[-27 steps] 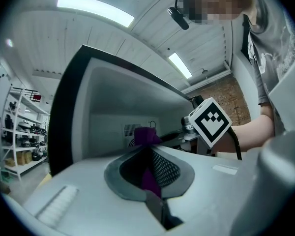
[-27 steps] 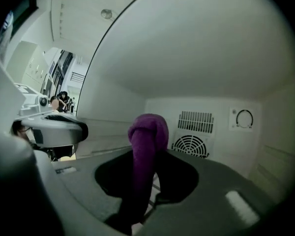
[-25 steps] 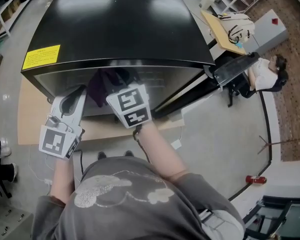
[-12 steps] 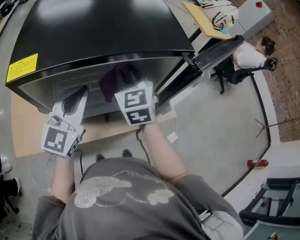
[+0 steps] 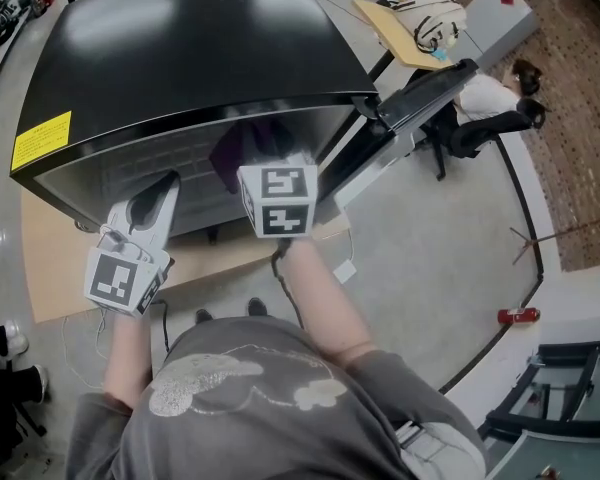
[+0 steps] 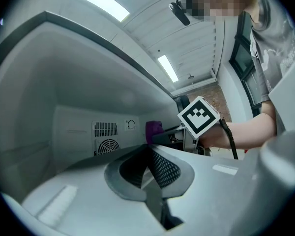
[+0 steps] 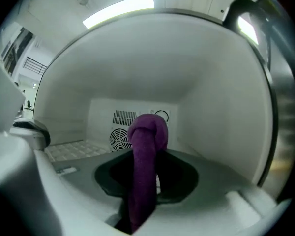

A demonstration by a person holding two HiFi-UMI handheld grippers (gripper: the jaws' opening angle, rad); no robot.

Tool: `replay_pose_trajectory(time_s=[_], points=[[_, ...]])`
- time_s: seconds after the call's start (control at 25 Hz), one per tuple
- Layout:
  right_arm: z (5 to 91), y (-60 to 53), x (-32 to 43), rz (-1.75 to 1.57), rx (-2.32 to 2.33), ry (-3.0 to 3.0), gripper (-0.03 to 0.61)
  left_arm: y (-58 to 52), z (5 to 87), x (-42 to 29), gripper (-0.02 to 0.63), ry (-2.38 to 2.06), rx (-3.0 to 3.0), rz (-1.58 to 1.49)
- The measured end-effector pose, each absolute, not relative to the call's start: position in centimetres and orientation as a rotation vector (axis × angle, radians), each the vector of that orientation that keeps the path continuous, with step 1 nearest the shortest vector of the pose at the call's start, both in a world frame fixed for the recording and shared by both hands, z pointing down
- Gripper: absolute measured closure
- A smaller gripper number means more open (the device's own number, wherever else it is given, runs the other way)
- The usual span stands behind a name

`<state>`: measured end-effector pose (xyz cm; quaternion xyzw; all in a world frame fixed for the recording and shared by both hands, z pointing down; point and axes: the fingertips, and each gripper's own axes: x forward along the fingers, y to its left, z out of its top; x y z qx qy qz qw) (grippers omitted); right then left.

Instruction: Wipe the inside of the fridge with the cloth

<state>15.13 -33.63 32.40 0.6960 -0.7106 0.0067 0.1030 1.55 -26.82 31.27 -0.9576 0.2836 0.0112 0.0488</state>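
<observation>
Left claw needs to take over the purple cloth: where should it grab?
Probably the bunched top of the cloth, which sticks out past the right claw; the lower length is pinched between its jaws. Come from the left, once the shut left claw opens.

I wear a grey short-sleeved T-shirt (image 5: 250, 398) with a pale, cloud-like print, low in the frame. My left hand-held gripper (image 5: 158, 190) has a light grey shell and a left cube (image 5: 120, 280) of black-and-white square markers. My right hand-held gripper (image 7: 143, 173) carries a matching right cube (image 5: 277, 200), with a thin black cable (image 6: 229, 141) beneath it.
</observation>
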Motion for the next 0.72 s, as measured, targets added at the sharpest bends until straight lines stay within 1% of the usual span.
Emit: replay_pose_trajectory(time_s=[0.4,0.72], points=[[32.2,-29.7,17.4,0.115,2.239,-2.069,0.503,-25.4,32.3,2.2,0.595,0.810,-2.965,0.030],[33.5,-25.1,18.6,0.159,2.255,-2.065,0.503,-24.0,32.8,4.4,0.595,0.723,-2.998,0.022]])
